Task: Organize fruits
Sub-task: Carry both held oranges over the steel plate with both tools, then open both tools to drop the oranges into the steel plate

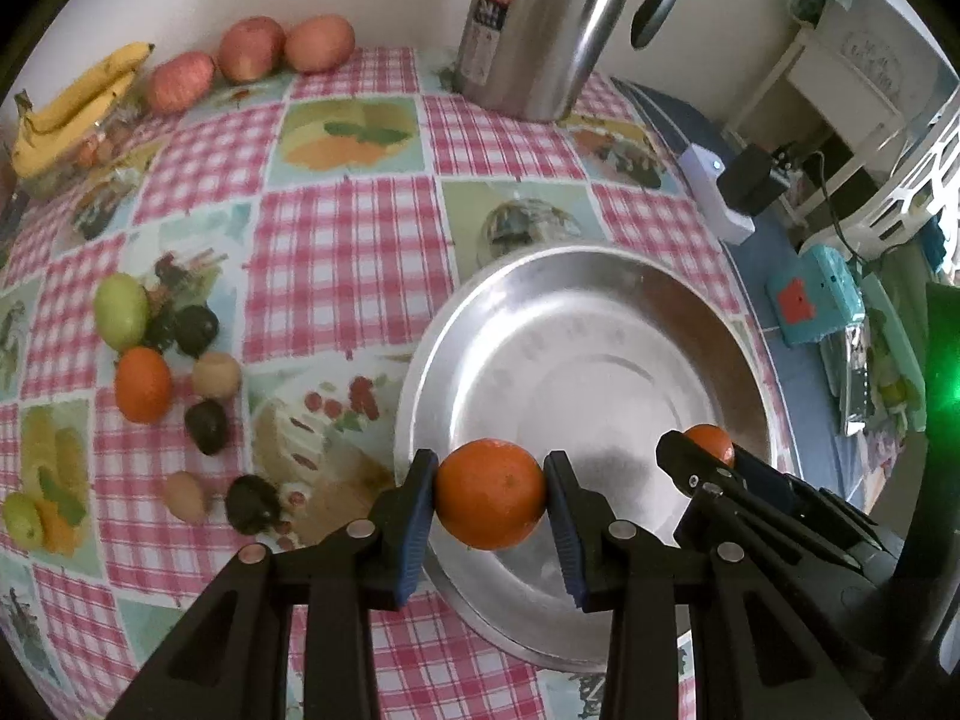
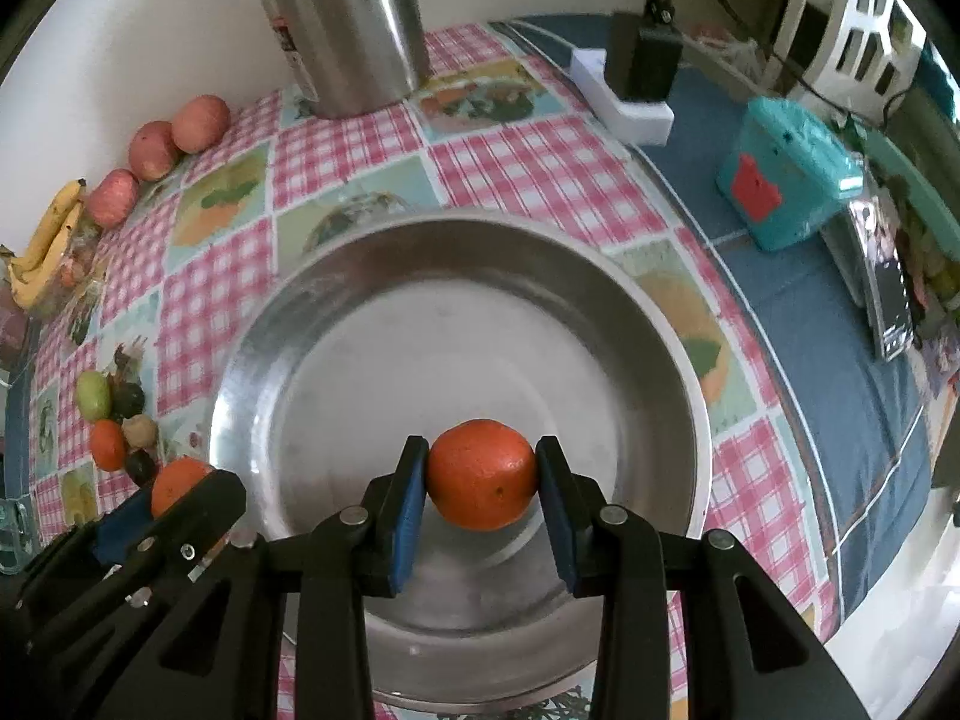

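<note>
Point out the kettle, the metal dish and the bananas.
kettle [image 1: 540, 30], left wrist view, steel body.
metal dish [image 2: 456, 240], right wrist view, far rim.
bananas [image 1: 72, 108], left wrist view, middle of the bunch.

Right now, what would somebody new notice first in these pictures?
Probably the two bright oranges: the left claw pinches one orange over the near rim of the big shiny metal dish, and the right claw pinches another orange over its middle. A tall steel kettle stands behind, by the wall.
</note>
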